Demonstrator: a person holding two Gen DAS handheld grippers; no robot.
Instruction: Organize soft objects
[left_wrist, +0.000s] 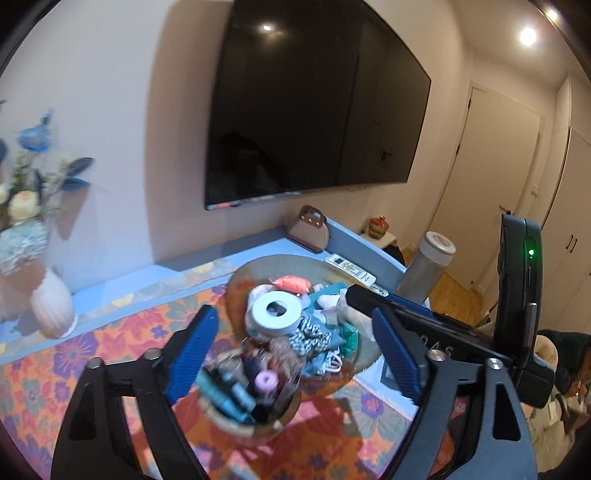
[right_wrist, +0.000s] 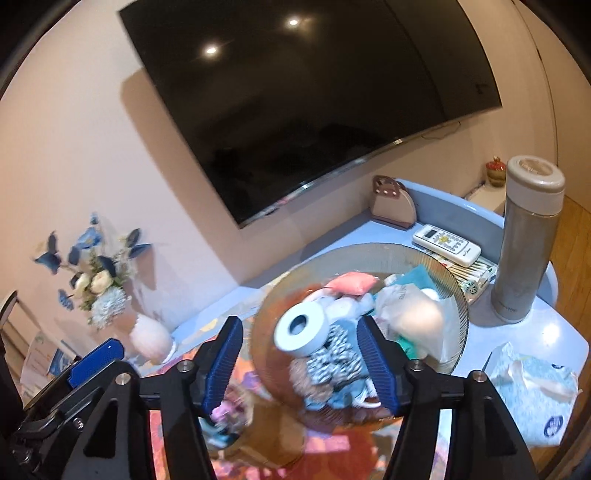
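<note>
A ribbed glass plate (left_wrist: 280, 262) (right_wrist: 369, 251) holds a pile of soft things. In it lie a white ring-shaped roll (left_wrist: 275, 314) (right_wrist: 303, 328), a black-and-white striped scrunchie (left_wrist: 310, 336) (right_wrist: 336, 358), a coral pad (left_wrist: 291, 284) (right_wrist: 352, 282), teal cloths and a crumpled plastic bag (right_wrist: 417, 317). In front stands a small wooden bowl (left_wrist: 251, 424) with tubes and a pink ring. My left gripper (left_wrist: 295, 354) hovers open above bowl and plate, gripping nothing. My right gripper (right_wrist: 301, 354) is open over the plate's near side, its pads touching nothing.
A floral cloth (left_wrist: 110, 354) covers the blue table. A white vase with flowers (left_wrist: 51, 306) (right_wrist: 151, 336) stands left. A steel flask (right_wrist: 528, 240), a remote (right_wrist: 447, 243), a tissue pack (right_wrist: 535, 387) and a tan holder (right_wrist: 393, 206) sit right. A dark TV (left_wrist: 314, 110) hangs behind.
</note>
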